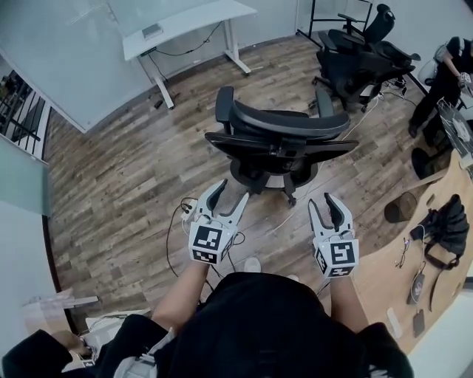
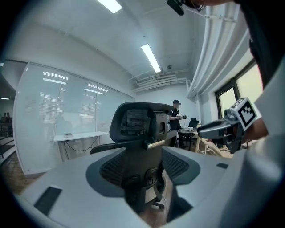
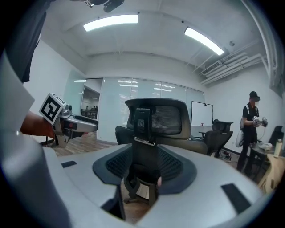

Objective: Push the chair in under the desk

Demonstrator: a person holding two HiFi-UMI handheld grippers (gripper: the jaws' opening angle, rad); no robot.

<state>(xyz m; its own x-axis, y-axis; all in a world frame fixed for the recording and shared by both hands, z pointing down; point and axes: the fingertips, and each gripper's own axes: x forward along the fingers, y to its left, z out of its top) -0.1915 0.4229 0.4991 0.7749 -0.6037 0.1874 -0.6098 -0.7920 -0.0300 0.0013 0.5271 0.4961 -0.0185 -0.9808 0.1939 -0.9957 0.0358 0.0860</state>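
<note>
Wood plank floor (image 1: pixel 111 184), white desk (image 1: pixel 196 23), black chair (image 1: pixel 284 124)

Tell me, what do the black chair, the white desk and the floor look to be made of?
The chair: black, matte plastic frame by the look; its backrest shows a see-through mesh weave. The desk: smooth white top, maybe laminate, on white legs that look like painted metal. The floor: wood-grain planks, real wood or vinyl, I cannot tell.

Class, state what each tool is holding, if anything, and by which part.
Nothing is held. The left tool and the right tool are both open and empty, short of the chair.
</note>
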